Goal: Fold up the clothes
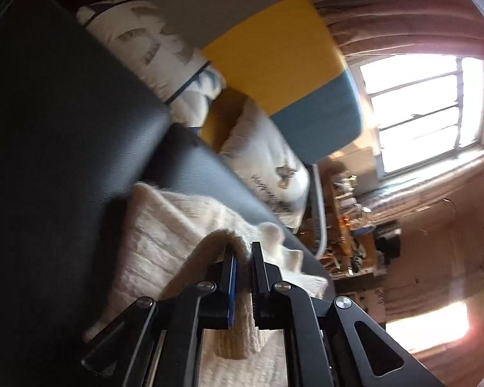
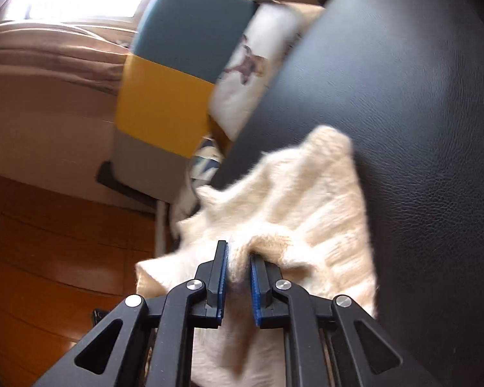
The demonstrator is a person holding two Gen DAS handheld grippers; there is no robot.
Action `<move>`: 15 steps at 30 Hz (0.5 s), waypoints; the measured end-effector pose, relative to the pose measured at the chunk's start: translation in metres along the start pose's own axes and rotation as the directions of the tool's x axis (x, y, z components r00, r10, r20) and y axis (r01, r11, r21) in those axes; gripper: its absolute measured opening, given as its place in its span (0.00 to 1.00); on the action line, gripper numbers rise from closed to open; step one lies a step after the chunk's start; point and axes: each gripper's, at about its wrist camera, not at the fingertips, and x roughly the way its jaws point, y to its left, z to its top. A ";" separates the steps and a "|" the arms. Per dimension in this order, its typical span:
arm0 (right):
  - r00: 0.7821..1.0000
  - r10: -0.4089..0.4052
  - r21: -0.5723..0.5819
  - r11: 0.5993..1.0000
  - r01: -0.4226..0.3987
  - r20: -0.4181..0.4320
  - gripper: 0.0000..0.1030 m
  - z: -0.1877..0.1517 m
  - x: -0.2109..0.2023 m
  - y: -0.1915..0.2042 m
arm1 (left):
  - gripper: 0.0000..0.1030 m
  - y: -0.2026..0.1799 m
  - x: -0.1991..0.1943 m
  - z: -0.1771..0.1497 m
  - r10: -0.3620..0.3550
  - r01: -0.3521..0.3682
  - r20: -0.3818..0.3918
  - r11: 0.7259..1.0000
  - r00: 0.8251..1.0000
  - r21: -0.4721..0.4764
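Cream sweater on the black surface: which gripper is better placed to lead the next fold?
Probably neither. The left gripper and right gripper each pinch a bunch of the cream sweater, so both should move together.

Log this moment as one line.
left gripper: shut on sweater | right gripper: shut on sweater | sweater: on black cushion

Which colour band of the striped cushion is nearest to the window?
The blue band lies at the end nearest the window. The yellow band is in the middle and the grey band is farthest.
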 end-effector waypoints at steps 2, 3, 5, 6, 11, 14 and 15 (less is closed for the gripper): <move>1.000 0.007 0.035 0.999 -0.007 -0.009 0.13 0.003 0.003 -0.007 | 0.07 0.012 0.012 0.004 0.011 -0.012 -0.019 1.000 1.000 -0.026; 1.000 0.011 0.053 0.999 -0.010 -0.014 0.14 0.005 0.005 -0.011 | 0.07 0.017 0.015 0.005 -0.002 0.001 -0.029 0.999 1.000 -0.041; 1.000 0.019 0.088 0.996 -0.017 -0.022 0.21 0.009 0.008 -0.019 | 0.08 0.023 0.014 0.007 -0.014 0.012 -0.029 0.998 0.999 -0.059; 0.999 0.023 0.105 0.994 -0.020 -0.027 0.26 0.010 0.009 -0.022 | 0.08 0.025 0.013 0.008 -0.020 0.017 -0.035 0.997 0.999 -0.070; 0.994 0.107 0.124 0.987 -0.106 -0.005 0.40 0.010 -0.007 -0.015 | 0.32 0.043 -0.009 0.011 -0.082 0.080 -0.007 0.979 0.997 -0.186; 0.997 0.076 -0.009 0.997 -0.076 -0.007 0.46 0.000 -0.024 0.007 | 0.42 0.059 -0.030 0.003 -0.052 0.059 0.040 0.974 0.998 -0.217; 0.999 0.040 -0.088 0.995 -0.043 -0.026 0.46 -0.009 -0.027 0.017 | 0.42 0.061 -0.035 -0.001 -0.016 0.023 0.038 0.981 0.999 -0.194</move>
